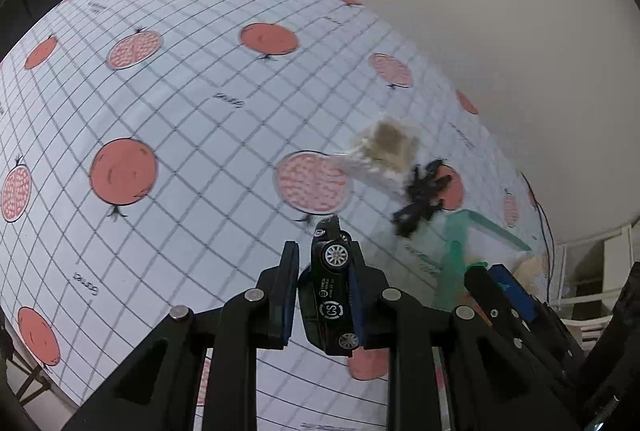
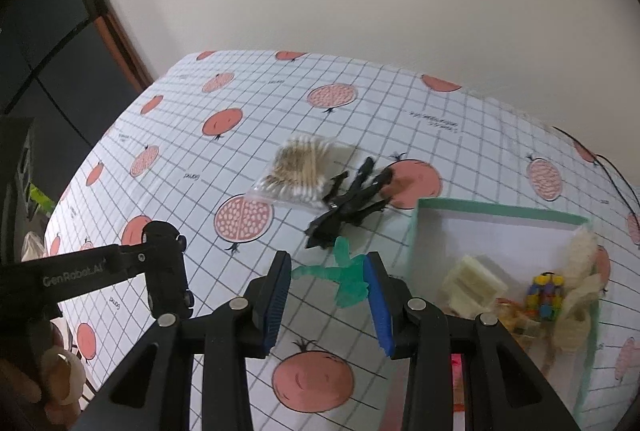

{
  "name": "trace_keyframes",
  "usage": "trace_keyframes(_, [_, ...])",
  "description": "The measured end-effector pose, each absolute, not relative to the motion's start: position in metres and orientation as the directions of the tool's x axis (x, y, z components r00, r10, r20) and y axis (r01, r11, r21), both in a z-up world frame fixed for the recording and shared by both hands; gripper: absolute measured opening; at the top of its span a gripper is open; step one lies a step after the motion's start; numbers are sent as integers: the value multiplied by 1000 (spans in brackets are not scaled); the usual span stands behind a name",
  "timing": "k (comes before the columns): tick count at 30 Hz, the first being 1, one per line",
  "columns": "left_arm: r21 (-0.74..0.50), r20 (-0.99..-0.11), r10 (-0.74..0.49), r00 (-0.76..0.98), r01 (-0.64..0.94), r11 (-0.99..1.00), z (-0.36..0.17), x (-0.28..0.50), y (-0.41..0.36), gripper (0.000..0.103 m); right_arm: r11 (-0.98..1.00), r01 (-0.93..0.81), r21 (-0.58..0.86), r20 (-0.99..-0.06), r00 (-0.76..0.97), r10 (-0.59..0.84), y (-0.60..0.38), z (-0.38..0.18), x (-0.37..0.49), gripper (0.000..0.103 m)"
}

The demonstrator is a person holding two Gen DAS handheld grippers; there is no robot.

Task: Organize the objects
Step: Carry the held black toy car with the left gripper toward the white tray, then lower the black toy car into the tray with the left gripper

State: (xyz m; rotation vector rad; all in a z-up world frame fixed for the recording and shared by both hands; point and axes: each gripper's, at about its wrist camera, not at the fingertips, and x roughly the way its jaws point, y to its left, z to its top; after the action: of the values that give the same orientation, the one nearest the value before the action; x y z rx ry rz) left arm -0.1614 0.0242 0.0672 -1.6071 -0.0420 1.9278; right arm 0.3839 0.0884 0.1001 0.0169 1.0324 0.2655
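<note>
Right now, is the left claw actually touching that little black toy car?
Touching. In the left wrist view the left gripper is closed on the black toy car: both blue-padded fingers press against the car, which hangs clear of the pomegranate-print tablecloth.

A table covered by a white grid-patterned cloth (image 2: 400, 103) printed with pomegranates carries the things. On it lie a clear bag of cotton swabs (image 2: 298, 171), a black toy figure (image 2: 348, 199) touching the bag's edge, and a green toy figure (image 2: 344, 275). A green-rimmed open box (image 2: 496, 209) sits just beside them.
</note>
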Motion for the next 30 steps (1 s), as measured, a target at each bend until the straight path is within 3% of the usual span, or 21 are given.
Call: trace_keyframes(30, [-419,-860,510,37,-623,-661,111,-45,114,24,989,-17,147,-809,573,130,-43,141,359,40])
